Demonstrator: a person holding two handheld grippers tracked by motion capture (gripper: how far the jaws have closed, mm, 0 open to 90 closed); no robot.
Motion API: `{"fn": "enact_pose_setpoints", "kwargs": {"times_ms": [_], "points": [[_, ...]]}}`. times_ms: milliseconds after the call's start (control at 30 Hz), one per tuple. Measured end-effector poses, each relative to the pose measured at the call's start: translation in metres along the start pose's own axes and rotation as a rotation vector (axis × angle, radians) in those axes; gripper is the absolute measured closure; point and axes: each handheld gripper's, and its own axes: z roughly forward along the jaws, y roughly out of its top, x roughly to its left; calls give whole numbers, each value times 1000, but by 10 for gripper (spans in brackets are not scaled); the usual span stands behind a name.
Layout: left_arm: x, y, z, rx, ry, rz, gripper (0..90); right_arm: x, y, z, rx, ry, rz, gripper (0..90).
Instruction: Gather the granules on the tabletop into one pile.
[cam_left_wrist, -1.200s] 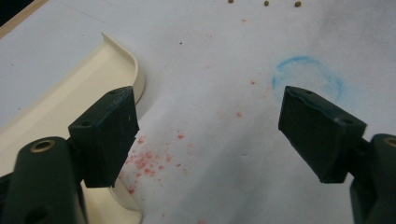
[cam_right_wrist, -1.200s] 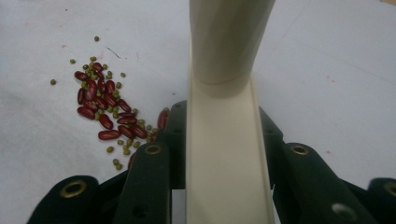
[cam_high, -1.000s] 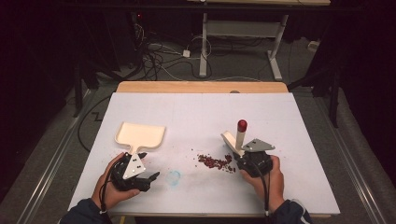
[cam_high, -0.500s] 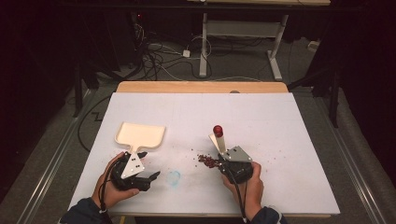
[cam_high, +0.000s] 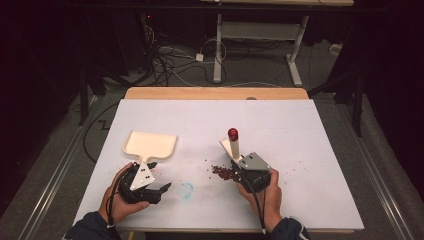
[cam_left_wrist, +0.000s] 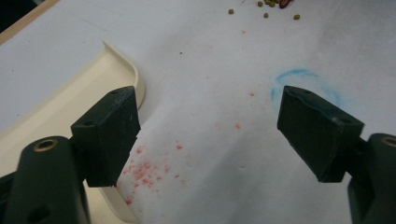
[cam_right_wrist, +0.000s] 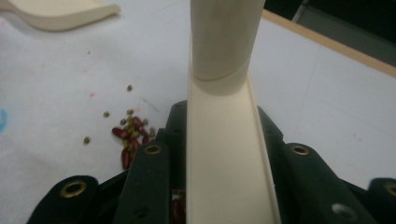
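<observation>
The right claw (cam_high: 239, 169) grips a cream brush (cam_high: 233, 148) by its handle, standing it up beside a small pile of beans (cam_high: 221, 171) on the white desk (cam_high: 310, 165). The left claw (cam_high: 159, 191) rests open just below the cream dustpan (cam_high: 149, 145), its jaws spread with nothing between them.

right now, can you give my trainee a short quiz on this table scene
1. True or false: the left tongs are shut on the dustpan.
2. What do the right tongs hold? A) a cup B) the cream brush with a red-tipped handle C) a cloth
3. What lies scattered on the white table beside the brush?

Key: 1 false, they stand open beside it. 2 B. 3 a small pile of red and green beans.
</observation>
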Motion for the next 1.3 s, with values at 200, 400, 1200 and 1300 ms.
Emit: {"fn": "enact_pose_setpoints", "kwargs": {"times_ms": [200, 400, 1200, 1300], "points": [[3, -1, -1, -2, 6, -12, 205, -8, 18, -3, -51, 71, 88, 673], [7, -3, -6, -21, 22, -28, 205, 27, 29, -6, -72, 238, 170, 673], [3, -2, 0, -2, 0, -16, 207, 24, 2, 11, 11, 139, 297, 673], [3, -2, 1, 6, -3, -13, 207, 14, -1, 5, 16, 132, 314, 673]]}}
